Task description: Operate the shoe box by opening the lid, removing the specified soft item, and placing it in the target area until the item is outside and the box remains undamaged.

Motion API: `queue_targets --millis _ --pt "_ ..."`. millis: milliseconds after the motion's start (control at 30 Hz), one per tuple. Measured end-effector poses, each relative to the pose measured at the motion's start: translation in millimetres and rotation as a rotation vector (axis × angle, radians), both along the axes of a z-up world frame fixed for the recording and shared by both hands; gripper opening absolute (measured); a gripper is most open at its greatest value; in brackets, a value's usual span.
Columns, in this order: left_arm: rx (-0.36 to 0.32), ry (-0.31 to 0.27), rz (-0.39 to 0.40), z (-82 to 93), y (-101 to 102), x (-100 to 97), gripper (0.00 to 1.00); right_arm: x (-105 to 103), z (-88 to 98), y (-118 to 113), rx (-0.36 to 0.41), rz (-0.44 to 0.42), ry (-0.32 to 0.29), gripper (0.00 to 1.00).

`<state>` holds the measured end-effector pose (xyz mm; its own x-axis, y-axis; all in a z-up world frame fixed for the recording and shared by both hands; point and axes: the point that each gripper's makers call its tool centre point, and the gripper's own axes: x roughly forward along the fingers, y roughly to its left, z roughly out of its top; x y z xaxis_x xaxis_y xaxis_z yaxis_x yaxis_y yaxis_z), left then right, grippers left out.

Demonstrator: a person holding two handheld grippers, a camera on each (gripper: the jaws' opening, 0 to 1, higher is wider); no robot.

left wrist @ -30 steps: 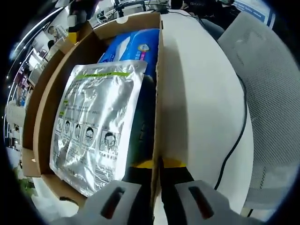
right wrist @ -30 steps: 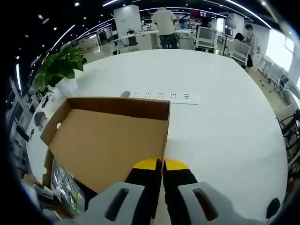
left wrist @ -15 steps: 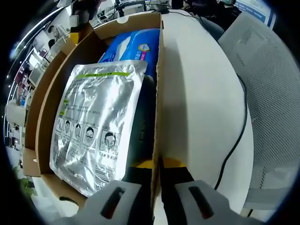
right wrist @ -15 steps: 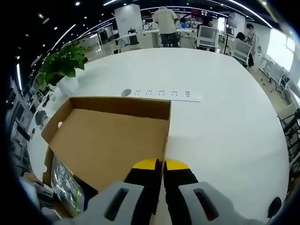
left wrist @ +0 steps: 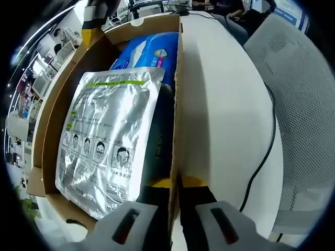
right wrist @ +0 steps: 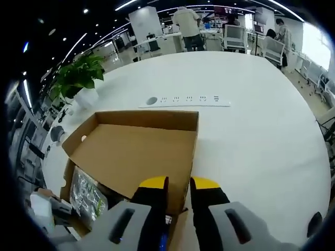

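Cardboard lid (right wrist: 138, 151) is released: right gripper (right wrist: 179, 183) jaws now spread, while left gripper (left wrist: 175, 182) jaws stay pinching the brown shoe box (left wrist: 177, 78) wall — silver foil pouch (left wrist: 107, 136) comes next.

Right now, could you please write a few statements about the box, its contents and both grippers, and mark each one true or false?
1. A silver foil pouch lies in the shoe box. True.
2. The left gripper is shut on the box wall. True.
3. The blue pack lies on top of the pouch. False: the pouch overlaps it.
4. The right gripper is clamped on the lid. False: its jaws stand apart around the lid's edge.
5. A potted plant stands on the white table. True.
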<state>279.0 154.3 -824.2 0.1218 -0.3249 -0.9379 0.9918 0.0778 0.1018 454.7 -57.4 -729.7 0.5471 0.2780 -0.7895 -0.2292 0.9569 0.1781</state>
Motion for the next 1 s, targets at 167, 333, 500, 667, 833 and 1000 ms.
queue_targets --millis 167,333,500,667,833,1000 --pt "0.000 0.002 0.000 -0.2 -0.1 0.0 0.01 -8.3 12.3 -2.8 0.004 0.010 -0.032 0.18" --pt "-0.003 -0.003 -0.008 -0.4 0.3 0.0 0.01 -13.7 16.7 -11.2 -0.040 0.075 -0.077 0.28" --pt "-0.004 -0.005 -0.009 -0.5 1.2 -0.1 0.02 -21.6 30.7 -14.1 -0.048 0.115 -0.138 0.22" --pt "-0.004 -0.004 -0.008 -0.4 1.8 -0.1 0.02 -32.5 52.5 -13.2 -0.012 0.067 -0.221 0.18" --pt "-0.003 -0.007 -0.009 -1.0 2.8 0.1 0.02 -60.3 55.0 -0.8 -0.022 0.144 -0.250 0.22" --pt "-0.003 -0.007 -0.008 -1.5 3.5 0.2 0.02 -72.2 58.9 3.8 -0.008 0.171 -0.305 0.42"
